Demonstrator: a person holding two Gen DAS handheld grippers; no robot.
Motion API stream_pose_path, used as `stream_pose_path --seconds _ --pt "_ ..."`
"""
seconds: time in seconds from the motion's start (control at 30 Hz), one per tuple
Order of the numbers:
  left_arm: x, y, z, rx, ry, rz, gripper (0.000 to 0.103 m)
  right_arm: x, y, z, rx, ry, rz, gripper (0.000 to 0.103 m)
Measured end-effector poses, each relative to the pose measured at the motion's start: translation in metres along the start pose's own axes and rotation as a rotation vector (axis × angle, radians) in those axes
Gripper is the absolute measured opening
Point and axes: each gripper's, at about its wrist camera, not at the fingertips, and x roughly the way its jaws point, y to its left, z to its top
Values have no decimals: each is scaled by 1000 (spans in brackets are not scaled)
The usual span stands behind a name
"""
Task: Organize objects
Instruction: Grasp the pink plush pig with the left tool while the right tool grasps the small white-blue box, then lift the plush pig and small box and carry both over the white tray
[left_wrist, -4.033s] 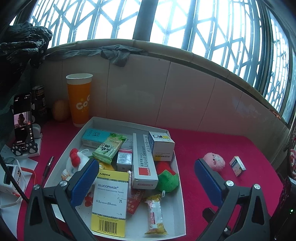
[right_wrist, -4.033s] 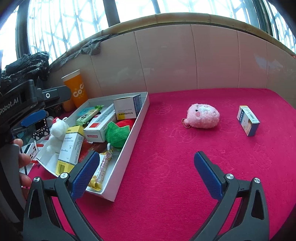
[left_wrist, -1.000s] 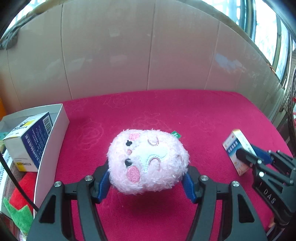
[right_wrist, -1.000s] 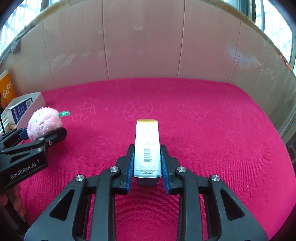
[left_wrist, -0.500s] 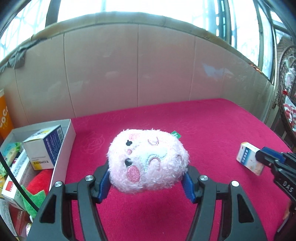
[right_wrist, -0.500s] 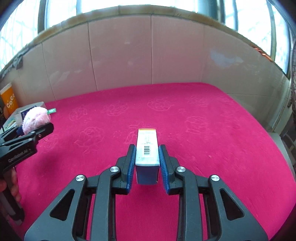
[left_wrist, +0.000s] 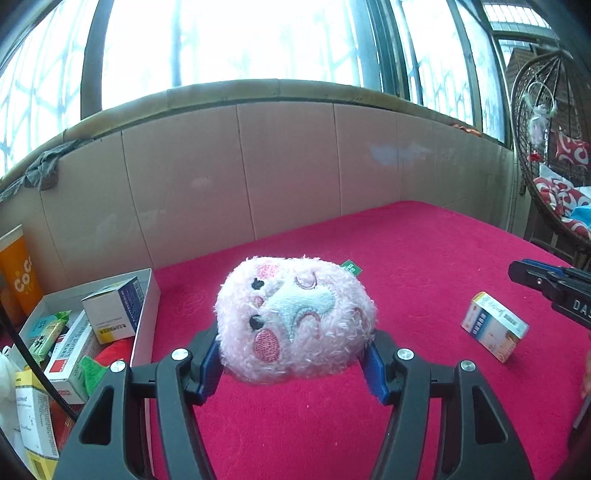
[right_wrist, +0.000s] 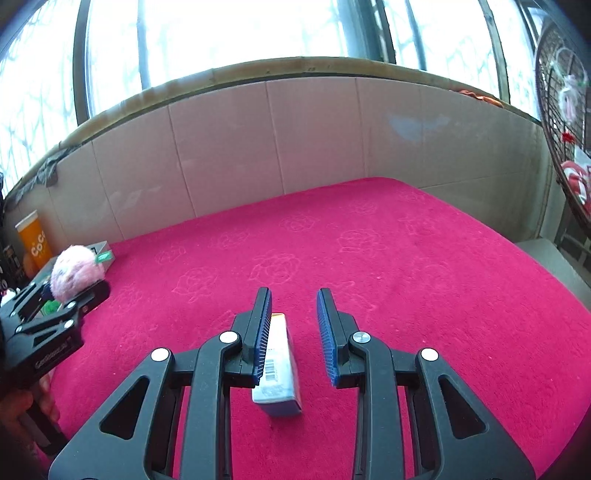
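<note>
1. To the left of the left claw (left_wrist: 291, 360), a white tray (left_wrist: 146, 321) sits on the red cloth (left_wrist: 406, 251). It is already crowded with cartons, so free room for more looks tight.
2. The left claw is closed on the pink plush toy (left_wrist: 295, 321), one blue pad pressing each side, with the embroidered face turned up. The toy is light and squashy. The fur gives under the pads, so a hold across its widest part, as here, should be safest. A hold near an end would likely let it roll out.
3. To the right of that claw, and apart from it, a small medicine box (left_wrist: 495, 330) lies tilted on the cloth.
4. The right claw (right_wrist: 294, 295) stands with its jaws parted. The box lies low between them, close by the left pad, and neither pad clamps it. The box is light and stiff, with smooth card faces. Take it across the two broad faces near its middle, gently, as thin card may dent.
</note>
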Motion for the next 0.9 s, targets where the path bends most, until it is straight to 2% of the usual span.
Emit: stream_pose_path --seconds 0.13,0.27,0.33,0.37,0.4,0.53,0.67,0.73,0.77,0.9 --pt "-8 8 -3 -37 9 -5 63 -4 2 0 -13 -12 -5 25" --pt "-1 23 -6 -115 51 -10 63 6 1 -1 -18 50 -2 25" --pt "1 25 -6 -131 56 -11 63 12 0 -1 -11 92 2 40" --pt "1 25 -8 -132 53 -12 63 14 -1 -2 -3 110 -3 56" --pt "0 25 -8 -129 49 -13 63 17 -2 -3 6 124 1 59" --pt "-1 21 -7 -101 35 -16 63 19 3 -7 -19 165 39 59" --pt "-1 23 -7 -100 27 -14 63 33 15 -13 -73 258 7 58" --pt "-1 25 -7 -107 27 -15 63 42 14 -18 -72 324 10 36" --pt "-1 25 -7 -109 28 -15 63 47 13 -21 -67 361 3 31" --pt "-1 25 -7 -110 23 -15 63 46 13 -22 -79 352 -19 26"
